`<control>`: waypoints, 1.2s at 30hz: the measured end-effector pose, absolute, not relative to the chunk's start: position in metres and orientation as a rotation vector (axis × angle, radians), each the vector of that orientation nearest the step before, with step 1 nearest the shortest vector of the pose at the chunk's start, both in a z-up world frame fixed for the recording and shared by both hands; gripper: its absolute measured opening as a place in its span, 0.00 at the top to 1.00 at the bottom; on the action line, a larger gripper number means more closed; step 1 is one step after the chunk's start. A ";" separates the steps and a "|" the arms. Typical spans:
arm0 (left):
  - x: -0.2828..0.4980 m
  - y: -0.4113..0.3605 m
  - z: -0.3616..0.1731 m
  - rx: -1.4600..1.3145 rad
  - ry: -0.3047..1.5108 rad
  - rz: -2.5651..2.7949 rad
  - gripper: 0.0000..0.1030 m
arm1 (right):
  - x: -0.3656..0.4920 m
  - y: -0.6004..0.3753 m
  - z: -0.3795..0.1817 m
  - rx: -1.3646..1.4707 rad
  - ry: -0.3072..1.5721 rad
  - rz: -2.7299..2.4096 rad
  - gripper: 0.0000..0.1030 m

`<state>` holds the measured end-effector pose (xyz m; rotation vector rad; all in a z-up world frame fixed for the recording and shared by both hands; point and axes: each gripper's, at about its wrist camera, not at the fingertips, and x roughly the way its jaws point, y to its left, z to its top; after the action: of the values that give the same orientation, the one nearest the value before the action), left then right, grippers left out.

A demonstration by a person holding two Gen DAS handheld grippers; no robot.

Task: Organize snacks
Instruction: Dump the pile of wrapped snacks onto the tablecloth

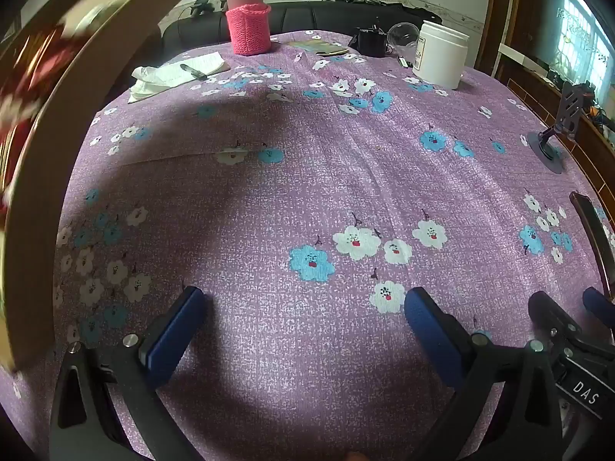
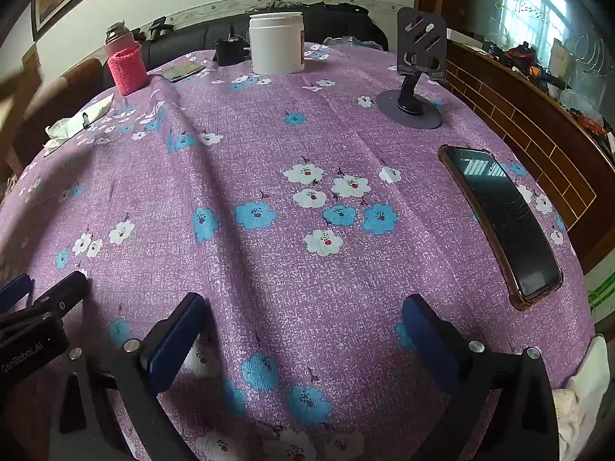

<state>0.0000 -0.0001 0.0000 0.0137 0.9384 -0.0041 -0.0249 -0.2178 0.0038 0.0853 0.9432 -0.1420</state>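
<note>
Woven matt tablecloth [image 2: 307, 146], glossy phone [image 2: 503, 223], knitted sleeve [image 2: 127, 71] w/ smooth plastic jar [image 2: 276, 44].

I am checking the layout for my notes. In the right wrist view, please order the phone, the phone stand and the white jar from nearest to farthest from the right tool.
1. Phone, lying flat on the right.
2. Phone stand, upright, farther back on the right.
3. White jar, at the far edge, centre.

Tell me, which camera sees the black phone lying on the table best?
The right wrist view. There the whole phone lies flat on the purple flowered cloth, screen up. The left wrist view catches only a thin curved sliver of it at the right edge.
</note>
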 end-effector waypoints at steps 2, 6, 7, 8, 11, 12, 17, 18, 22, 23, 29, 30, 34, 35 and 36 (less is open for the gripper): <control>0.000 0.000 0.000 0.009 0.940 -0.007 0.00 | -0.025 -0.218 0.004 0.092 0.943 -0.139 0.01; 0.000 0.000 0.000 0.010 0.940 -0.006 0.00 | -0.025 -0.218 0.004 0.088 0.943 -0.140 0.01; 0.000 0.000 0.000 0.009 0.940 -0.007 0.00 | -0.025 -0.218 0.004 0.089 0.943 -0.140 0.01; 0.000 0.000 0.000 0.009 0.940 -0.007 0.00 | -0.025 -0.218 0.004 0.089 0.943 -0.140 0.01; 0.000 0.000 0.000 0.009 0.940 -0.007 0.00 | -0.025 -0.217 0.004 0.088 0.943 -0.140 0.01; 0.000 0.000 0.000 0.009 0.940 -0.007 0.00 | -0.025 -0.217 0.004 0.088 0.943 -0.140 0.01; -0.001 0.002 0.001 0.008 0.940 -0.007 0.00 | -0.025 -0.217 0.004 0.088 0.943 -0.141 0.01; -0.001 0.002 0.001 0.009 0.940 -0.007 0.00 | -0.025 -0.217 0.004 0.088 0.943 -0.141 0.01; -0.003 0.001 -0.001 0.009 0.940 -0.007 0.00 | -0.025 -0.216 0.004 0.087 0.943 -0.141 0.01; -0.004 0.002 -0.001 0.009 0.940 -0.007 0.00 | -0.025 -0.216 0.004 0.088 0.943 -0.141 0.01; -0.004 -0.001 0.000 0.009 0.940 -0.006 0.00 | -0.025 -0.219 0.004 0.088 0.943 -0.141 0.01; -0.004 -0.001 0.000 0.009 0.940 -0.006 0.00 | -0.024 -0.219 0.004 0.088 0.943 -0.141 0.01; -0.004 -0.001 0.000 0.009 0.940 -0.006 0.00 | -0.025 -0.219 0.004 0.087 0.943 -0.141 0.01; -0.004 -0.001 0.000 0.010 0.940 -0.006 0.00 | -0.025 -0.219 0.004 0.087 0.943 -0.141 0.01; -0.004 -0.001 0.000 0.010 0.940 -0.006 0.00 | -0.024 -0.219 0.004 0.087 0.943 -0.141 0.01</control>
<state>-0.0040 -0.0008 -0.0001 0.0095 0.9398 -0.0064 -0.0245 -0.2189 0.0043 0.0871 0.9429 -0.1410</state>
